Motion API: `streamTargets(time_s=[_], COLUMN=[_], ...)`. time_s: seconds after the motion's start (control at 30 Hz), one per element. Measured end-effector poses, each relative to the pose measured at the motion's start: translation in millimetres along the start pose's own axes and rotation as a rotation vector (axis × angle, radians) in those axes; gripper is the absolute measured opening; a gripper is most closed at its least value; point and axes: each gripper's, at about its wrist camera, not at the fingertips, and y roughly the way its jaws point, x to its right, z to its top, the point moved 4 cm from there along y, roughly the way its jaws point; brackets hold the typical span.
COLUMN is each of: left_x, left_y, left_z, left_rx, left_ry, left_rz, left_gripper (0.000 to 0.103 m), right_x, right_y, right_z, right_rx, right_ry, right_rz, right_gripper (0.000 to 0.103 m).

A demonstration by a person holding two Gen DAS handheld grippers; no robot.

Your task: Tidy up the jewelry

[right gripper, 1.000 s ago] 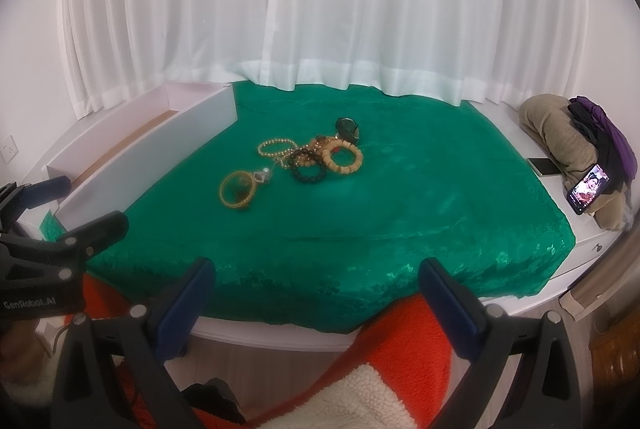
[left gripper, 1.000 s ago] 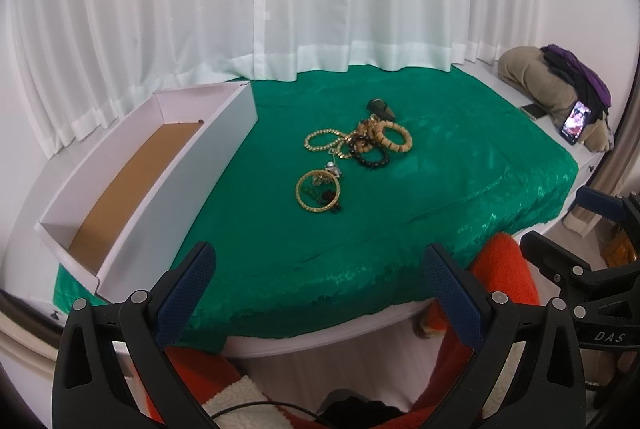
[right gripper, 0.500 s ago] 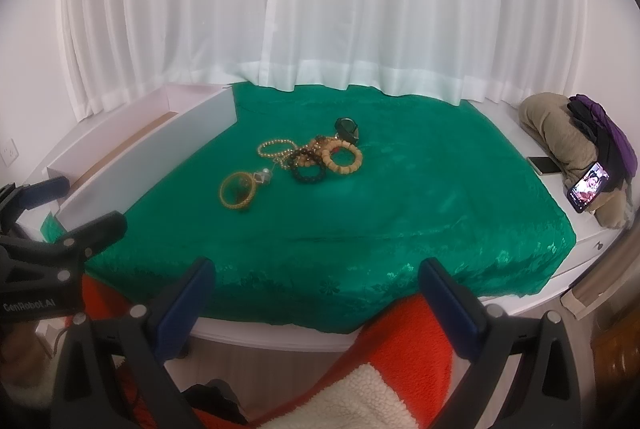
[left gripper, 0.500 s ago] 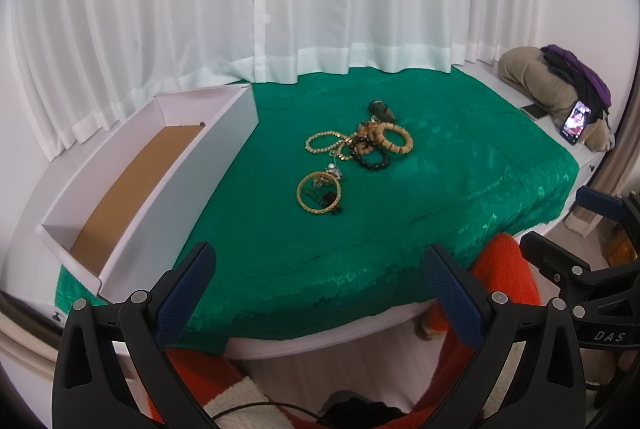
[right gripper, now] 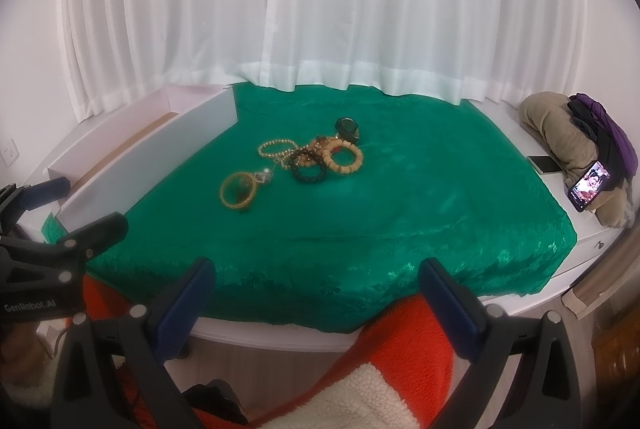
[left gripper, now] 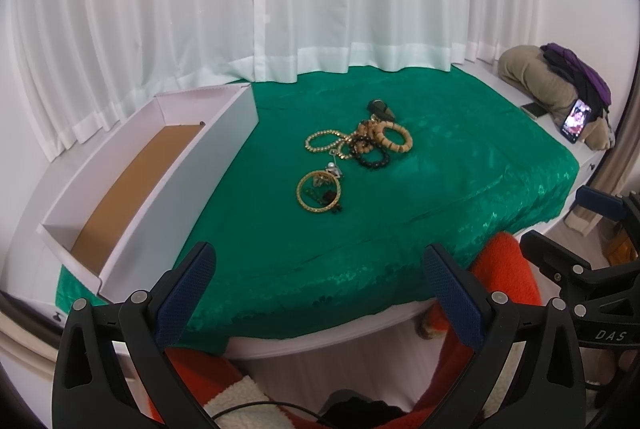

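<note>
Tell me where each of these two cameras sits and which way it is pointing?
Left wrist: sits on the left gripper, looking forward over the green cloth at the jewelry pile and white box; the right gripper shows at its edge.
Right wrist: sits on the right gripper, facing the same pile; the left gripper shows at its edge.
Both share cloth, jewelry, box, curtains.

A white platform (left gripper: 592, 159) covered by a shiny green patterned cloth (left gripper: 440, 189) fills the middle of both views. At the left of the frame a long white cardboard box with a brown floor (left gripper: 132, 185) rests on it. Near the centre lies a heap of beaded bracelets (left gripper: 368, 145), with a gold bangle (left gripper: 319, 192) just below it. At the right edge, on bare white surface, sit a tan bundle of fabric (right gripper: 560, 133), a flat phone (right gripper: 543, 164) and a lit, propped phone (right gripper: 590, 191).
</note>
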Motion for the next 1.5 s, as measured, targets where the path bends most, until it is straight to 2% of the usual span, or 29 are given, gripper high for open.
streamTargets(time_s=[1.1,1.5], left_x=[-8,-22], left_y=[3,31], left_z=[1,16], left_rx=[0.006,-0.026], left_ry=[0.004,0.008], left_rz=[0.013,0.011], left_gripper=[0.103,0.103], right_x=[0,10], right_y=[2,24], right_z=[0,19], right_rx=[0.003,-0.004], right_ry=[0.003,-0.008], right_rz=[-0.006,-0.046], right_gripper=[0.103,0.103])
